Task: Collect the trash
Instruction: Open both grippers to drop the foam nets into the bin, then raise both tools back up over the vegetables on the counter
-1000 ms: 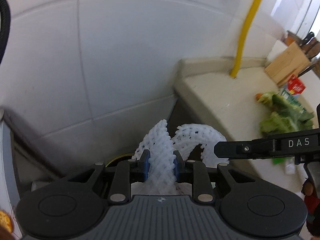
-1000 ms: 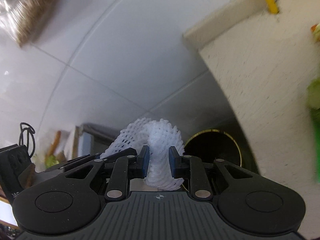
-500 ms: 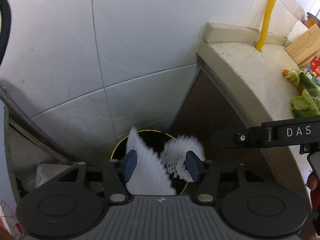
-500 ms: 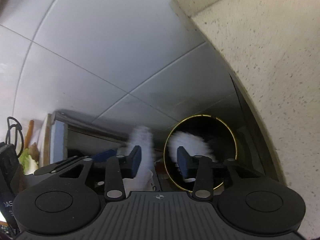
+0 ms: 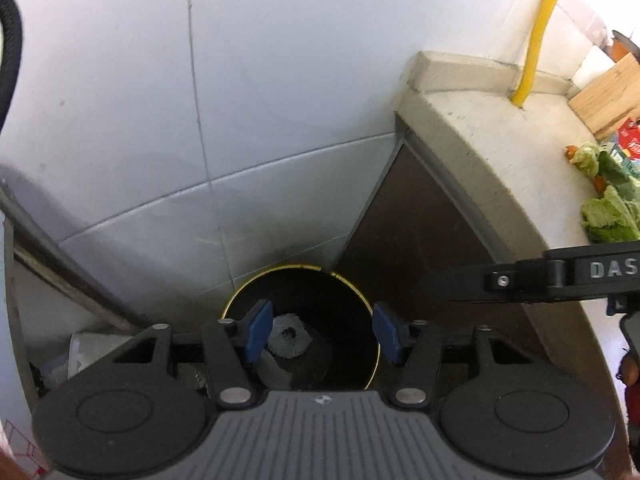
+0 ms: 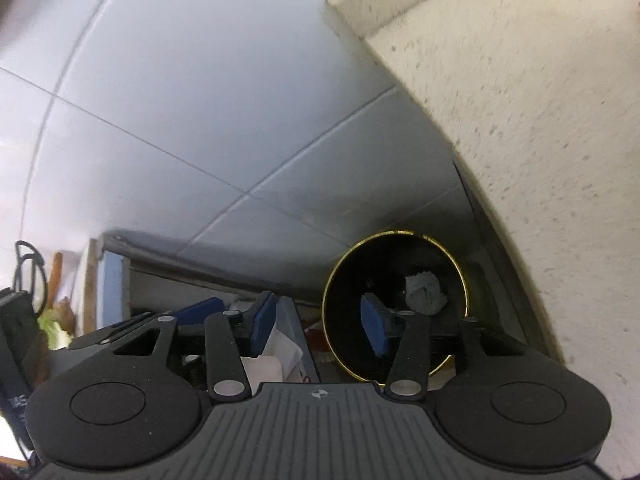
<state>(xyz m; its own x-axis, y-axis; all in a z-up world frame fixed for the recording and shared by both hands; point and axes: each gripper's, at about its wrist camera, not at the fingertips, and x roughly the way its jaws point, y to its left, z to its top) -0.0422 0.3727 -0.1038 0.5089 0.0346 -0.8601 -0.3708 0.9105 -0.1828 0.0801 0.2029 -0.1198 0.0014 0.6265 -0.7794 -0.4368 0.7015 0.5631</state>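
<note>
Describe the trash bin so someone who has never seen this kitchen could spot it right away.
Find the pale speckled countertop where it ends against the white tiled wall. On the floor in that corner, beside the counter's dark brown side panel, stands the trash bin. It is round and black with a thin gold rim, and white foam netting lies at its bottom.
</note>
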